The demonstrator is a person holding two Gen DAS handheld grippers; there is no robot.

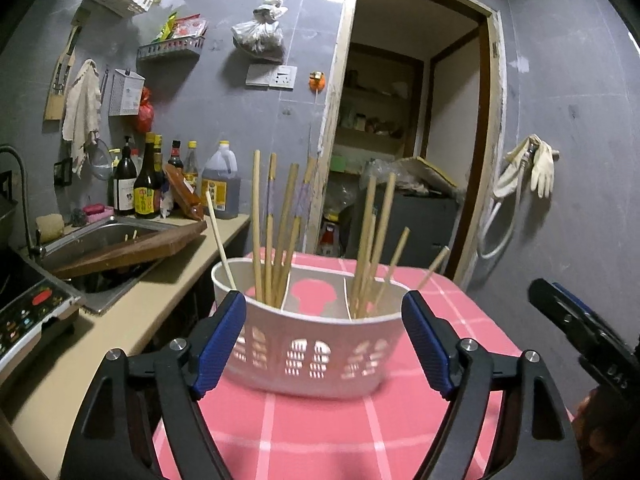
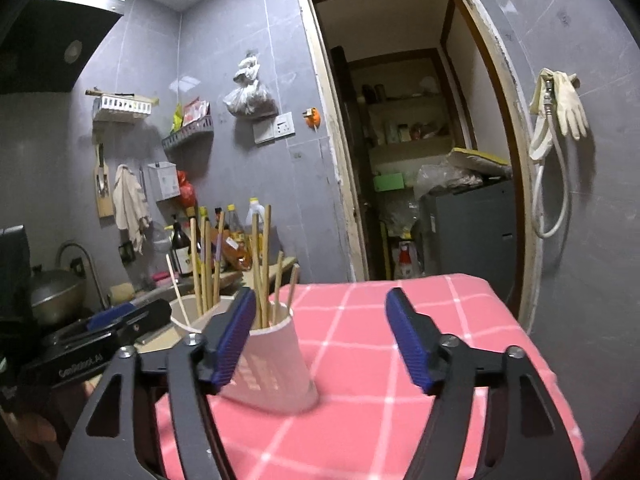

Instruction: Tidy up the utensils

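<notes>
A white slotted utensil holder (image 1: 312,356) stands on the pink checked cloth (image 1: 320,432). Several wooden chopsticks (image 1: 280,232) stand upright in its left and right compartments; the middle compartment is empty. My left gripper (image 1: 324,344) is open, its blue pads on either side of the holder's front, apart from it. My right gripper (image 2: 322,340) is open and empty; the holder (image 2: 276,364) with chopsticks (image 2: 262,264) sits just behind its left finger. The right gripper also shows at the right edge of the left wrist view (image 1: 576,332).
A counter (image 1: 172,280) with a sink (image 1: 100,240), a wooden cutting board (image 1: 132,252) and sauce bottles (image 1: 148,184) runs along the left. An induction cooker (image 1: 28,312) sits at the near left. An open doorway (image 1: 408,128) lies behind the table.
</notes>
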